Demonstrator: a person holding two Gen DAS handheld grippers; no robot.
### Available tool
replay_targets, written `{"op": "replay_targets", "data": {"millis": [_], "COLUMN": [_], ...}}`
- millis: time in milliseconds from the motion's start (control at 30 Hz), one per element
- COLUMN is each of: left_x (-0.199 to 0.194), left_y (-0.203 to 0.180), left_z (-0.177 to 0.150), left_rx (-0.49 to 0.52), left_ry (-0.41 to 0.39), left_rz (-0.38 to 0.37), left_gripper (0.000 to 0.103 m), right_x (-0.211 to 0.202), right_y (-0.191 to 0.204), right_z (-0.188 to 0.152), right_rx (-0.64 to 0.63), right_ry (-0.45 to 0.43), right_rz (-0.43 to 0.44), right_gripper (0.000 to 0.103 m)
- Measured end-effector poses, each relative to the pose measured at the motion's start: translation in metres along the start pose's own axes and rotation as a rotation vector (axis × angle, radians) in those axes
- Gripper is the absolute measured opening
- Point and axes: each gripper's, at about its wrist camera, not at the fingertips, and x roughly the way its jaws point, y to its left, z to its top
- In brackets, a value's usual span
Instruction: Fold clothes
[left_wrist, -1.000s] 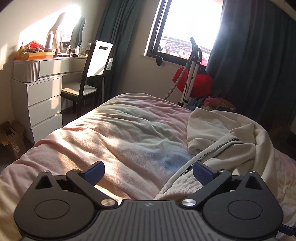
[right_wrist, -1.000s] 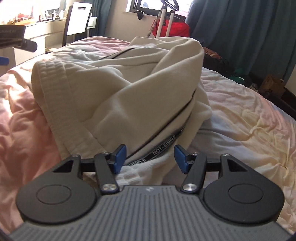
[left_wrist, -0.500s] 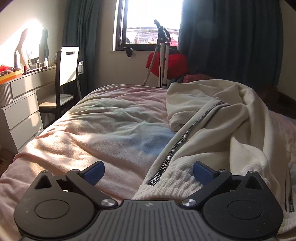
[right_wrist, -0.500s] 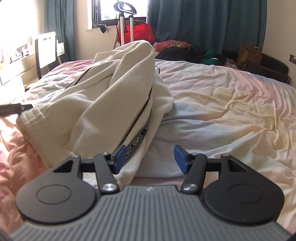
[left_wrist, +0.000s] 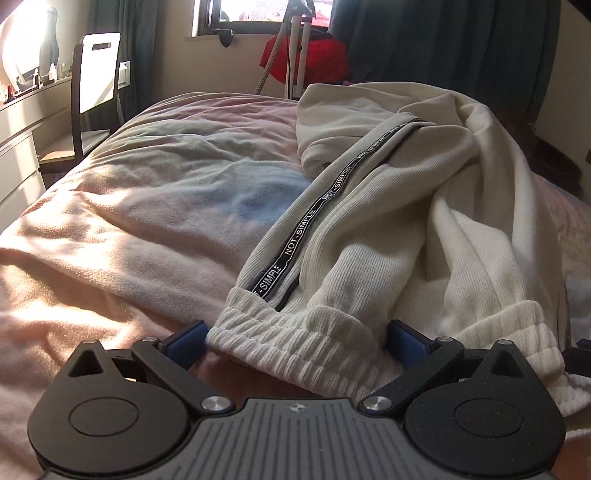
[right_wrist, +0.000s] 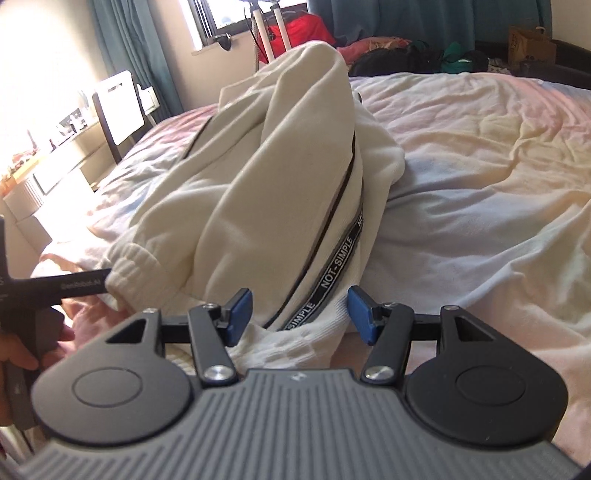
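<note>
beside the left tool, a hand, only in right view

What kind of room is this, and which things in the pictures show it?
Most likely a bedroom in a home. A wide bed with a rumpled pastel cover fills the view, cream trousers lie on it, and a dressing table with a chair stands by the curtained window.
</note>
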Motion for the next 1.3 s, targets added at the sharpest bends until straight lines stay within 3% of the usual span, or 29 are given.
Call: {"op": "replay_targets", "data": {"millis": [133,267,333,367,400,500,633,733,900,1000,1100,1200,1267,1300], "left_x": [-0.011,-0.026,-0.026,-0.024,-0.021,-0.012,-0.01,-0.013,-0.011,-0.008,0.001,0.0,-0.002,-0.003], "left_y": [0.013,0.035,0.048,0.054,0.059,0.072,0.078,0.082,0.064,0.046,0.035,0.037,0.041,0.042], "left_z": [0.007,0.014,0.016,0.017,0.017,0.014,0.013,0.013,0.013,0.011,0.005,-0.004,-0.005,-0.005], "left_rx": [-0.086,-0.232,-0.306,-0.338,-0.366,-0.431,-0.469,-0.507,-0.442,-0.378,-0.352,-0.376,-0.402,-0.415], "left_ry": [-0.064,-0.157,-0.156,-0.14,-0.123,-0.079,-0.059,-0.061,-0.01,0.043,0.145,0.134,0.123,0.117], "left_rz": [-0.019,-0.045,-0.07,-0.087,-0.101,-0.132,-0.16,-0.235,-0.29,-0.334,-0.359,-0.396,-0.438,-0.459], "left_gripper": [0.103,0.103,0.103,0.103,0.103,0.101,0.1,0.1,0.095,0.091,0.088,0.087,0.078,0.078], "right_x": [0.015,0.016,0.012,0.008,0.003,-0.015,-0.044,-0.047,-0.031,-0.034,-0.035,-0.026,-0.022,-0.02], "right_y": [-0.013,-0.015,-0.014,-0.014,-0.015,-0.019,-0.049,-0.075,-0.1,-0.091,-0.09,-0.099,-0.104,-0.106], "right_z": [-0.004,-0.007,-0.009,-0.008,-0.006,-0.001,0.006,0.006,-0.005,0.0,0.001,-0.004,-0.009,-0.01], "right_rx": [0.101,0.14,0.153,0.164,0.177,0.234,0.426,0.509,0.646,0.579,0.563,0.637,0.695,0.717], "right_ry": [0.057,0.048,0.021,-0.004,-0.03,-0.114,-0.231,-0.25,-0.191,-0.2,-0.198,-0.156,-0.136,-0.13], "right_rz": [0.032,0.056,0.085,0.088,0.089,0.104,0.149,0.055,0.073,0.066,0.074,0.099,0.123,0.135], "right_gripper": [0.063,0.065,0.057,0.038,0.027,0.019,0.018,0.018,0.018,0.018,0.018,0.019,0.02,0.02]}}
